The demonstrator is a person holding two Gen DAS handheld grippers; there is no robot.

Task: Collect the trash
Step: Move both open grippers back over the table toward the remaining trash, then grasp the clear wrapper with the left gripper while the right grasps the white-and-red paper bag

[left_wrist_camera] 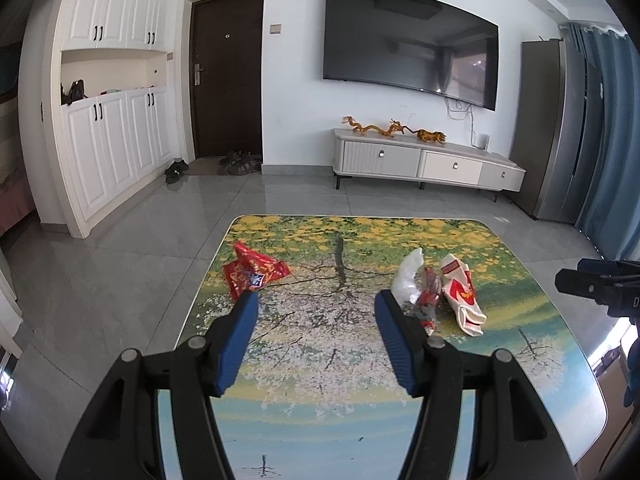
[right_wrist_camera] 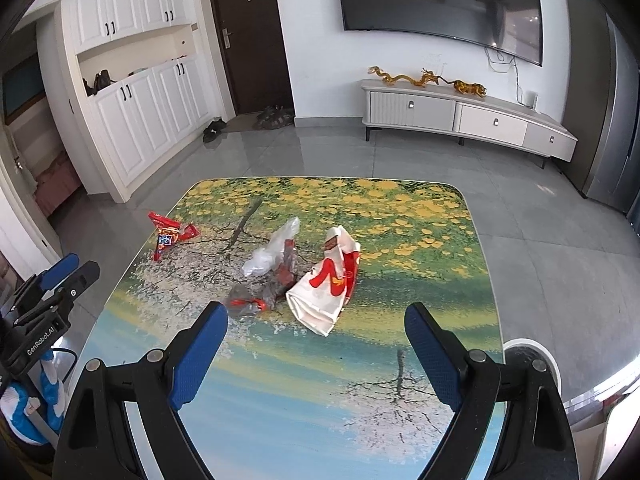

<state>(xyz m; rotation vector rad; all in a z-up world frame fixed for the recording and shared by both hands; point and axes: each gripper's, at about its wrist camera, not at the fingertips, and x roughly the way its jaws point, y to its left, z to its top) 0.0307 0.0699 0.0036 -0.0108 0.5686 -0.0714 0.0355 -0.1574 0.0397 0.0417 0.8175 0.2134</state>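
Fingers [left_wrist_camera: 250,312] masking red wrapper's [left_wrist_camera: 252,270] corner

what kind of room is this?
Looks like a home living room: wall TV above a low TV cabinet, shoes by the front door, and a printed table with wrappers on it.

Both wrist cameras are hovering close above the table's [left_wrist_camera: 520,360] near edge, looking down and forward, sharing its top, the TV wall [right_wrist_camera: 312,40] and the door [left_wrist_camera: 228,72].
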